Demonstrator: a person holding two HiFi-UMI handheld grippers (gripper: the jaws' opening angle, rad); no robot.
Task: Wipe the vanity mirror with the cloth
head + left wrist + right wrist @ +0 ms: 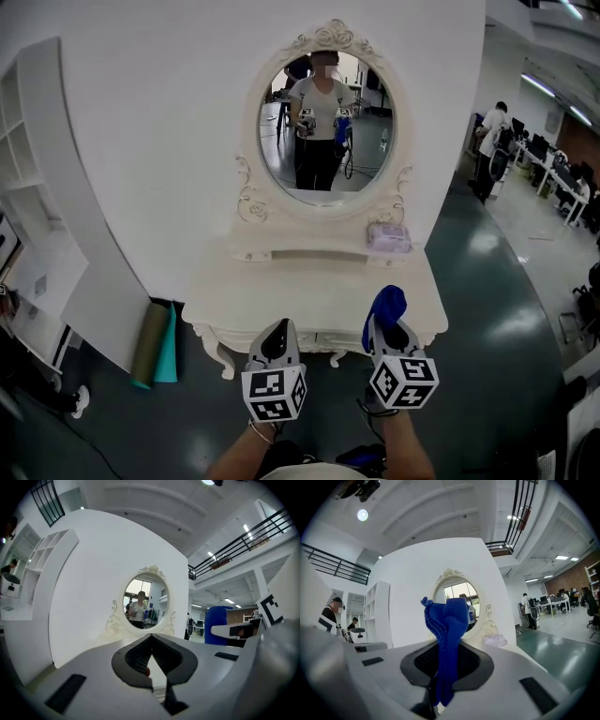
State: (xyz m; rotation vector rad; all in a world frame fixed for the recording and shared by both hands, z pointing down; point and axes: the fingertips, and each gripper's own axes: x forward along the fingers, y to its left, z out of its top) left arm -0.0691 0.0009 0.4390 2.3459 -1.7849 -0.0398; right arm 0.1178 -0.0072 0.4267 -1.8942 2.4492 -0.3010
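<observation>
The oval vanity mirror (326, 127) in its ornate white frame stands at the back of the white vanity table (309, 291), some way ahead of both grippers. My right gripper (387, 328) is shut on a blue cloth (386, 305), which sticks up out of the jaws just over the table's front edge. In the right gripper view the blue cloth (447, 620) covers part of the mirror (461, 590). My left gripper (277, 339) is level with it to the left, shut and empty; the mirror (143, 606) shows beyond its tips (151, 639).
A pack of wipes (388, 238) lies on the table's shelf to the right of the mirror. Rolled mats (157, 342) lean by the table's left leg. A white shelf unit (28, 234) stands at left. People and desks (548, 169) are far right.
</observation>
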